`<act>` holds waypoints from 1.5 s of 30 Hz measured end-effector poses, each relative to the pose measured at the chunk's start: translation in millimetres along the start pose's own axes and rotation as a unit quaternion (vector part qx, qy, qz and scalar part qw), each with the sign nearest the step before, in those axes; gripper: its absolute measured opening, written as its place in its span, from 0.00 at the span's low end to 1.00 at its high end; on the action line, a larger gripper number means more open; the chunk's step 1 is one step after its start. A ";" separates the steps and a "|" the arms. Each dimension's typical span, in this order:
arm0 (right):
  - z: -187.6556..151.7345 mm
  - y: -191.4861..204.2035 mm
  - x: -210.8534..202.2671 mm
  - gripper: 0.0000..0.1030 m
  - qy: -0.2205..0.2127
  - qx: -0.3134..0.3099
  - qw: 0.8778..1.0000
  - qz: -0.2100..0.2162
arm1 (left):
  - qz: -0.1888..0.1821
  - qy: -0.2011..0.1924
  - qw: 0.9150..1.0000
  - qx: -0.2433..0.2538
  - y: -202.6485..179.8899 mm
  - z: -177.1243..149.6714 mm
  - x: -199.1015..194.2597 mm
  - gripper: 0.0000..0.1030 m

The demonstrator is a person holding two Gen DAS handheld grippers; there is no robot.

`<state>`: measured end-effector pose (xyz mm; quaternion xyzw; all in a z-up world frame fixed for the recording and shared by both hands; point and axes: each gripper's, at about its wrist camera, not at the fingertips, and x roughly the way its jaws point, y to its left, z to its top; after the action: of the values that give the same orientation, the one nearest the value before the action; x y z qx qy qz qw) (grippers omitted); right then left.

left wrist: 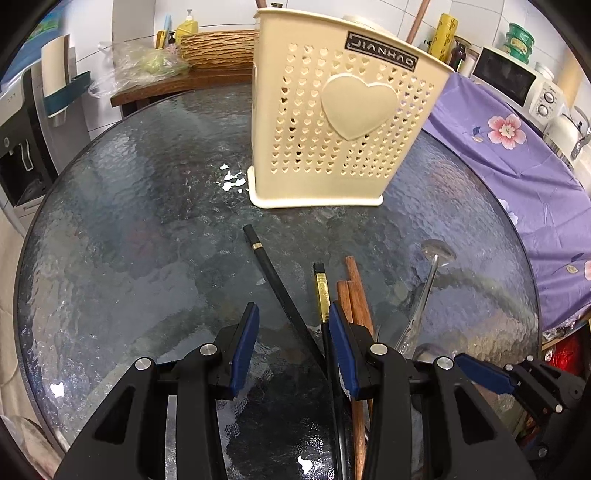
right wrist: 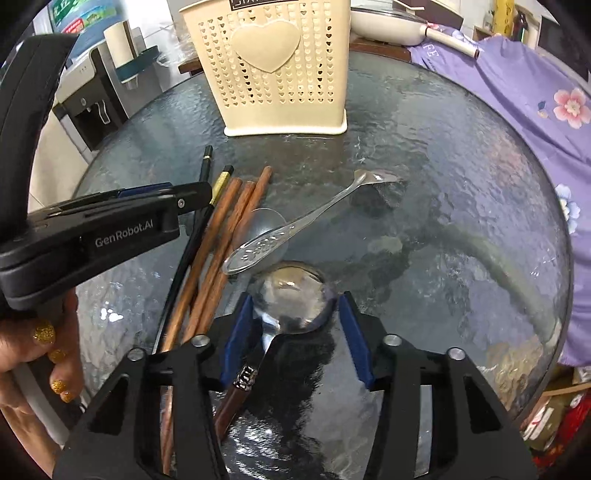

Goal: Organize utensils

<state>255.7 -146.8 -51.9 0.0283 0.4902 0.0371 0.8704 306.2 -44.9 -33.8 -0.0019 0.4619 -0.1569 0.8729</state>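
Observation:
A cream perforated utensil holder (left wrist: 332, 125) with a heart stands upright on the round glass table (left wrist: 129, 221); it also shows in the right wrist view (right wrist: 273, 66). Black chopsticks (left wrist: 277, 280), one with a gold band (left wrist: 322, 295), and brown wooden chopsticks (left wrist: 354, 295) lie in front of it. My left gripper (left wrist: 293, 314) is open, low over the black chopsticks. My right gripper (right wrist: 295, 302) is open, its fingers either side of the bowl of a large wooden-handled spoon (right wrist: 291, 302). A slim metal spoon (right wrist: 295, 221) lies beyond it.
A purple floral cloth (left wrist: 517, 155) covers the surface to the right, with a microwave (left wrist: 509, 77) behind it. A water dispenser (left wrist: 22, 140) stands at the left. A wooden shelf with a woven basket (left wrist: 218, 48) sits behind the table. A pan (right wrist: 391, 26) rests behind the holder.

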 end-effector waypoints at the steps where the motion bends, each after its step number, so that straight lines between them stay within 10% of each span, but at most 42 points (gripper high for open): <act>1: -0.2 -1.1 -0.2 0.46 -0.001 0.001 1.000 0.002 | 0.000 0.000 1.000 0.002 -0.2 -0.1 0.4 0.37; 20: -3.2 -12.9 -3.9 0.46 -0.001 -0.009 1.000 0.001 | 0.023 0.019 0.999 0.037 -18.0 10.8 19.1 0.32; 30: 3.1 -12.3 -1.1 0.46 0.005 -0.017 1.000 0.001 | 0.050 0.037 0.995 0.073 -29.6 20.3 30.4 0.12; 45: 4.9 -20.4 -1.2 0.46 -0.009 -0.009 1.000 0.029 | 0.011 0.026 0.999 0.040 -11.7 19.0 16.0 0.09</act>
<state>260.0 -167.2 -50.1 0.0345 0.4811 0.0665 0.8735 326.7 -63.1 -34.0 0.0421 0.4781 -0.1659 0.8615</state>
